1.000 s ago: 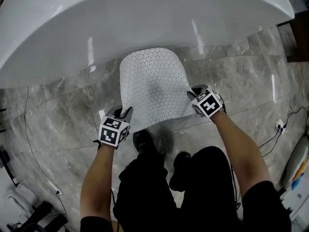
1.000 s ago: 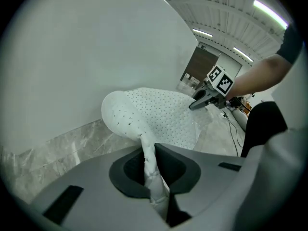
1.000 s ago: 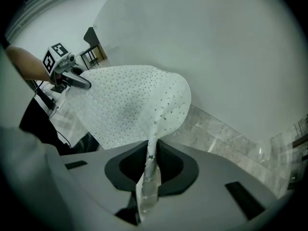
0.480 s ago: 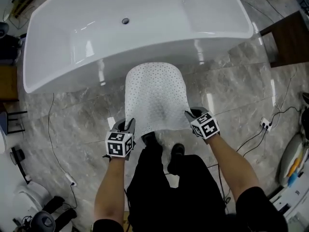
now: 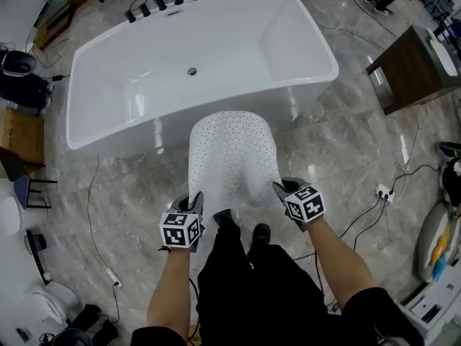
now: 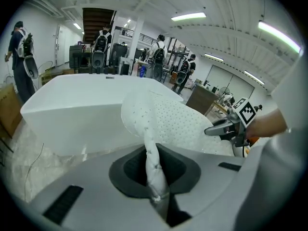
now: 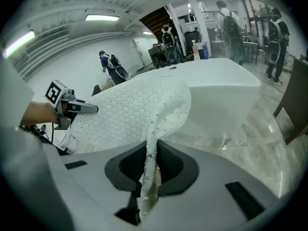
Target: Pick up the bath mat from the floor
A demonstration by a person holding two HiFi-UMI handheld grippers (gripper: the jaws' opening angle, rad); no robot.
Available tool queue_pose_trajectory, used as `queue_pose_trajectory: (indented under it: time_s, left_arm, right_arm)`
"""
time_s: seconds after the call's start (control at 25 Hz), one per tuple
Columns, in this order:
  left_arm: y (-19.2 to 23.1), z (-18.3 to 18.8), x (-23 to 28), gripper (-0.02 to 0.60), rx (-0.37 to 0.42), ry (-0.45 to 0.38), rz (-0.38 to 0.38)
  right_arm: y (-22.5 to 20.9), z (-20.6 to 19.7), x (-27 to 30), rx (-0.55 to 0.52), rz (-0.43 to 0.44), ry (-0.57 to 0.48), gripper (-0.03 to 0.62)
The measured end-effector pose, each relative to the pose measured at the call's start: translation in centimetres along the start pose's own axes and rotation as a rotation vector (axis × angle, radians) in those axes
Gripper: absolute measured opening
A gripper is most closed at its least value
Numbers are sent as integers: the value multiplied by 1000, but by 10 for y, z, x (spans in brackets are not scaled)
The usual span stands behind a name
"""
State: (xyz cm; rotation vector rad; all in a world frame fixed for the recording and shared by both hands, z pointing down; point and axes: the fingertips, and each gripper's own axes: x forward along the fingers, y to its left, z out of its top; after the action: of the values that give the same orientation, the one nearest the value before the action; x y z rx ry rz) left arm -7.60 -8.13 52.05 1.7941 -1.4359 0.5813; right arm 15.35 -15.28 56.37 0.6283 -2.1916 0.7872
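The white, hole-dotted bath mat (image 5: 232, 156) hangs in the air between both grippers, clear of the marble floor, its far end curving down toward the bathtub. My left gripper (image 5: 193, 202) is shut on the mat's near left corner, and the pinched edge (image 6: 155, 162) shows between its jaws. My right gripper (image 5: 281, 188) is shut on the near right corner, with the mat's edge (image 7: 150, 162) squeezed in its jaws. Each gripper view shows the other gripper across the mat (image 6: 183, 124) (image 7: 125, 114).
A white freestanding bathtub (image 5: 194, 71) stands just beyond the mat. A dark wooden cabinet (image 5: 410, 67) is at the right, cables and a power strip (image 5: 383, 192) lie on the floor at right, and a cord (image 5: 90, 215) runs at left. People with backpacks (image 6: 21, 61) stand far off.
The mat and both grippers have risen higher off the floor; the view has pulled back so the whole tub shows. Both grips stay unchanged.
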Motion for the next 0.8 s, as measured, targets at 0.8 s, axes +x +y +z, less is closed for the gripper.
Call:
queue_pose_trajectory:
  time_s: [0.8]
  left_arm:
    - [-90, 40, -132, 38, -18, -183, 52]
  right_arm:
    - [67, 29, -151, 60, 76, -279, 63]
